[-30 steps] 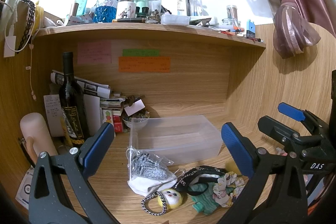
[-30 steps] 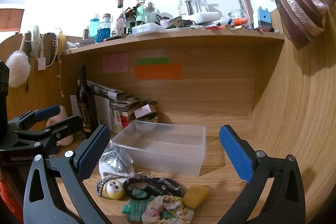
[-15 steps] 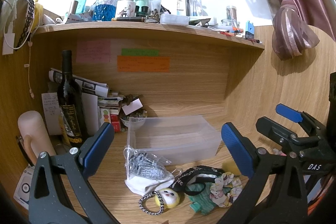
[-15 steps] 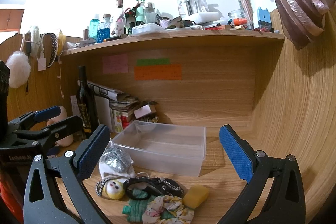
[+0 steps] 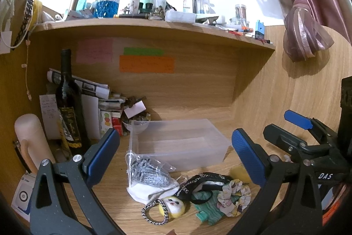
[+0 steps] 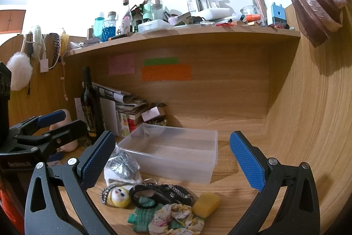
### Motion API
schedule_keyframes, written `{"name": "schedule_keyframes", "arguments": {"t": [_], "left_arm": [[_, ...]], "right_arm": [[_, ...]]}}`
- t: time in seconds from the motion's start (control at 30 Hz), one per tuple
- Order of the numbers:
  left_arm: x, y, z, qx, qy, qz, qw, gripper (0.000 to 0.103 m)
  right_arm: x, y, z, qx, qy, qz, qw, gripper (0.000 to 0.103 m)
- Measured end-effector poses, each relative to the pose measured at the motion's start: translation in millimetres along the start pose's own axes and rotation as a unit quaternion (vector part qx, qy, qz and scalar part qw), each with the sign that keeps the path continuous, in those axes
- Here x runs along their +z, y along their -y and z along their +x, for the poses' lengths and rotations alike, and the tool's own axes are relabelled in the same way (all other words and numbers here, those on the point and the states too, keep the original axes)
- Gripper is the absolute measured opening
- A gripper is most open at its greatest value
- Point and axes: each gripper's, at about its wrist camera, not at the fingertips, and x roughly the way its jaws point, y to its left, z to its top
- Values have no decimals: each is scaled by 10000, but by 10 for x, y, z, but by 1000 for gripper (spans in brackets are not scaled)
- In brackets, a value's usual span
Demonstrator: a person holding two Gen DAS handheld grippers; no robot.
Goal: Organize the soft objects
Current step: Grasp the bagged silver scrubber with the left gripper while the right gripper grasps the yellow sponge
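I count one clear plastic bin; one dark wine bottle far left; three sticky notes on the back wall; two open grippers.

Right gripper body: white letters "DAS" show in the left wrist view.
Left gripper body: a white line of print is there, too blurred to read.
Wine bottle label: gold script, not legible.
Sticky notes: pink, green and orange, faint writing, unreadable.
White paper sheet: handwriting, too small to make out.
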Motion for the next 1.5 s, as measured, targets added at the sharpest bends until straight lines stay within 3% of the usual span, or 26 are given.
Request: {"name": "schedule_keyframes", "arguments": {"t": [0.17, 0.23, 0.5, 0.73, 0.87, 1.03, 1.2, 1.27, 1.3, 1.33, 1.5], "left_arm": [[-77, -43, 98, -107, -223, -67, 9997, 99], [-124, -67, 163, -42, -370, -71, 9993, 82], [-366, -373, 591, -1, -1175, -527, 9917, 64], [-551, -555, 874, 330, -1546, -692, 9850, 63], [-654, -588, 1052, 332, -1822, -739, 9799, 64], [-776, -624, 1262, 334, -2042, -757, 9754, 83], [-877, -660, 1424, 279, -2321, -820, 9688, 83], [-891, -663, 1428, 236, -2340, -859, 9681, 83], [-893, -665, 1427, 213, -2333, -871, 9683, 83], [-891, -664, 1424, 205, -2322, -867, 9686, 81], [-890, -623, 1402, 84, -2285, -786, 9703, 57]], "right_arm": [[-81, 103, 83, -41, -210, 82, 9997, 103], [-131, 163, 127, -69, -353, 133, 9993, 100], [-444, 428, 352, -357, -1170, 179, 9923, 86], [-702, 673, 534, -467, -1826, 384, 9813, 72], [-824, 732, 630, -409, -2123, 420, 9754, 70], [-904, 735, 748, -105, -2358, 568, 9701, 70], [-960, 696, 862, 4, -2531, 568, 9658, 70], [-987, 701, 901, 41, -2610, 615, 9634, 66], [-998, 703, 922, 64, -2644, 636, 9623, 57], [-1010, 713, 948, 83, -2698, 675, 9605, 42], [-1019, 736, 944, 99, -2683, 754, 9603, 38]]}}
